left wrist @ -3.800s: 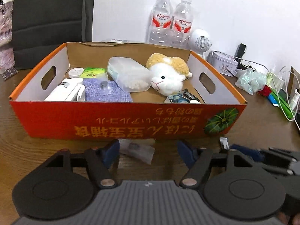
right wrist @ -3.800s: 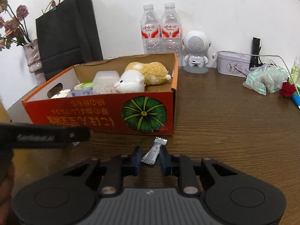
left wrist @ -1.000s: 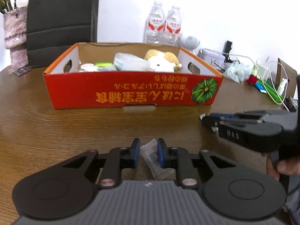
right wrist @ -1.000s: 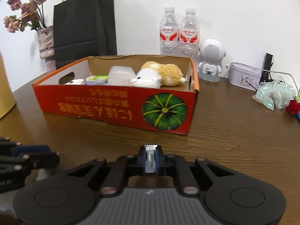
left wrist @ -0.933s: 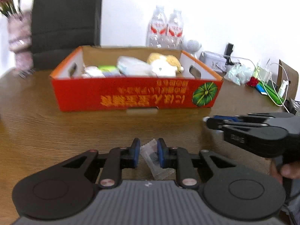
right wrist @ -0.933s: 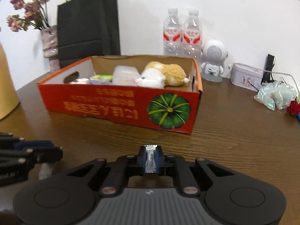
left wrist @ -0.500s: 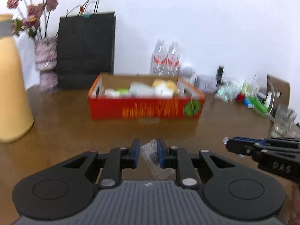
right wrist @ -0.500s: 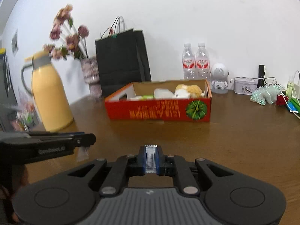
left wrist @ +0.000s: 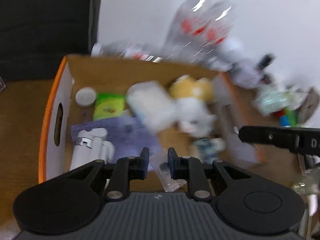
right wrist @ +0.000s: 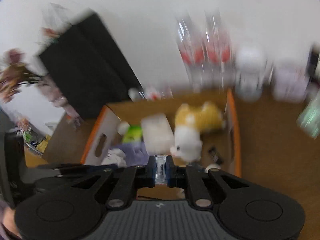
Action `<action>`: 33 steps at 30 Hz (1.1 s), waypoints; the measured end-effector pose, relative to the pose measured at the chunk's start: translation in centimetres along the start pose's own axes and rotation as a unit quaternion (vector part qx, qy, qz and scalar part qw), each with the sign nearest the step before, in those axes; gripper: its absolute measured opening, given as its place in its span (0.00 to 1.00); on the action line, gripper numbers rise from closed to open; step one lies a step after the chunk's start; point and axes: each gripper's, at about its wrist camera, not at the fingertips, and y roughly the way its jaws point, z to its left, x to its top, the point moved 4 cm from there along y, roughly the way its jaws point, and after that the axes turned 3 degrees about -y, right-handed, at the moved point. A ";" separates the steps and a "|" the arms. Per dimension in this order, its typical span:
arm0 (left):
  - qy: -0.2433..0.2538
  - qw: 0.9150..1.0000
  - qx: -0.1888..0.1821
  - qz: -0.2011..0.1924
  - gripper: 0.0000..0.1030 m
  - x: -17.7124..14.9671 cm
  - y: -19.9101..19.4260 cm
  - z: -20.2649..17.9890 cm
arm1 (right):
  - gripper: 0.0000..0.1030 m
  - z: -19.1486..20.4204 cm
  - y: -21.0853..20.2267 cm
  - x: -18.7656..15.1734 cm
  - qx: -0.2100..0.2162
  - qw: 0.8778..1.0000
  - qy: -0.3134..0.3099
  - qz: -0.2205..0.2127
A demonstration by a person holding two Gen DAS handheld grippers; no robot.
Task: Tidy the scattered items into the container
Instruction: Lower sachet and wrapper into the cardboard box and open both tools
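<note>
The orange cardboard box lies below both grippers and also shows in the right wrist view. My left gripper is shut on a clear plastic sachet, held above the box's near part over a purple cloth. My right gripper is shut on a small white stick packet, held above the box beside the white and yellow plush toy. The right gripper's arm crosses the left wrist view at the right. Both views are motion-blurred.
Inside the box lie a white bottle, a green packet, a white round lid and a clear plastic tub. Behind it stand two water bottles, a black bag and a white speaker.
Both grippers have swung from well back on the table to above the open box, tilted down into it. Each still holds its packet.
</note>
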 end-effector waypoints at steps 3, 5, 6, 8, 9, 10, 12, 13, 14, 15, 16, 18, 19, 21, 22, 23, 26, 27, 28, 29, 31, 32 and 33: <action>-0.001 1.000 0.008 0.015 0.20 0.5 2.1 1.0 | 0.09 0.1 3.8 -0.4 -0.010 1.000 -0.011 0.025; 0.013 1.000 0.015 0.017 0.20 0.6 2.7 1.1 | 0.09 0.4 6.0 -0.3 -0.008 0.999 -0.015 0.041; 0.024 0.999 0.027 0.013 0.21 0.9 2.9 1.1 | 0.09 0.5 7.0 -0.3 -0.013 0.999 -0.017 0.049; 0.033 0.999 0.040 0.011 0.22 1.4 3.3 1.2 | 0.13 0.4 8.3 -0.4 -0.026 0.998 -0.020 0.062; 0.033 0.999 0.041 0.014 0.26 1.7 3.4 1.3 | 0.16 0.2 8.7 -0.4 -0.029 0.997 -0.017 0.064; 0.037 0.998 0.040 0.015 0.30 1.8 3.4 1.3 | 0.32 0.1 8.9 -0.4 -0.030 0.997 -0.015 0.065; 0.049 0.998 0.046 0.010 0.47 2.0 3.0 1.3 | 0.44 0.0 8.7 -0.2 -0.033 0.997 -0.022 0.065; 0.051 0.997 0.053 0.005 0.49 2.1 2.7 1.3 | 0.44 -0.1 8.3 0.0 -0.036 0.997 -0.025 0.061; 0.047 0.997 0.056 0.002 0.51 2.3 2.3 1.5 | 0.44 -0.2 7.8 0.2 -0.043 0.997 -0.027 0.058; 0.040 0.998 0.056 0.001 0.58 2.4 1.9 1.6 | 0.44 -0.3 7.4 0.4 -0.048 0.997 -0.025 0.057; 0.033 0.998 0.058 0.003 0.65 2.6 1.6 1.8 | 0.48 -0.4 7.1 0.6 -0.052 0.997 -0.022 0.060; 0.024 0.997 0.075 0.012 0.89 2.6 1.1 2.0 | 0.59 -0.6 6.5 0.8 -0.063 0.995 -0.022 0.073; 0.027 0.996 0.086 0.018 0.89 2.5 0.8 2.0 | 0.64 -0.6 6.2 0.9 -0.069 0.994 -0.025 0.078; 0.030 0.994 0.102 0.029 0.93 2.1 0.0 2.0 | 0.72 -0.7 5.1 0.8 -0.080 0.994 -0.027 0.076; 0.028 0.993 0.105 0.037 0.95 1.9 -0.3 2.0 | 0.78 -0.6 4.5 0.7 -0.081 0.993 -0.027 0.076; 0.027 0.993 0.105 0.046 0.97 1.6 -0.6 1.9 | 0.80 -0.6 4.1 0.5 -0.078 0.994 -0.027 0.078; 0.026 0.993 0.100 0.054 0.99 1.0 -2.0 1.4 | 0.82 -0.3 3.0 -0.3 -0.073 0.993 -0.025 0.087; 0.028 0.993 0.100 0.050 1.00 0.8 -2.6 1.2 | 0.82 0.0 3.0 -0.5 -0.074 0.993 -0.027 0.088; 0.031 0.993 0.105 0.047 1.00 0.6 -3.3 0.9 | 0.82 0.2 2.6 -0.7 -0.074 0.993 -0.028 0.088; 0.035 0.992 0.111 0.045 1.00 0.4 -4.0 0.7 | 0.82 0.4 2.2 -1.0 -0.074 0.993 -0.027 0.088; 0.042 0.991 0.116 0.046 1.00 -0.1 -5.2 0.2 | 0.82 0.9 1.2 -1.4 -0.074 0.993 -0.031 0.088; 0.044 0.991 0.118 0.044 1.00 -0.3 -5.8 0.0 | 0.82 1.1 0.5 -1.5 -0.076 0.993 -0.034 0.086; 0.045 0.991 0.123 0.040 1.00 -0.6 -6.6 -0.2 | 0.83 1.3 -0.1 -1.6 -0.077 0.993 -0.035 0.083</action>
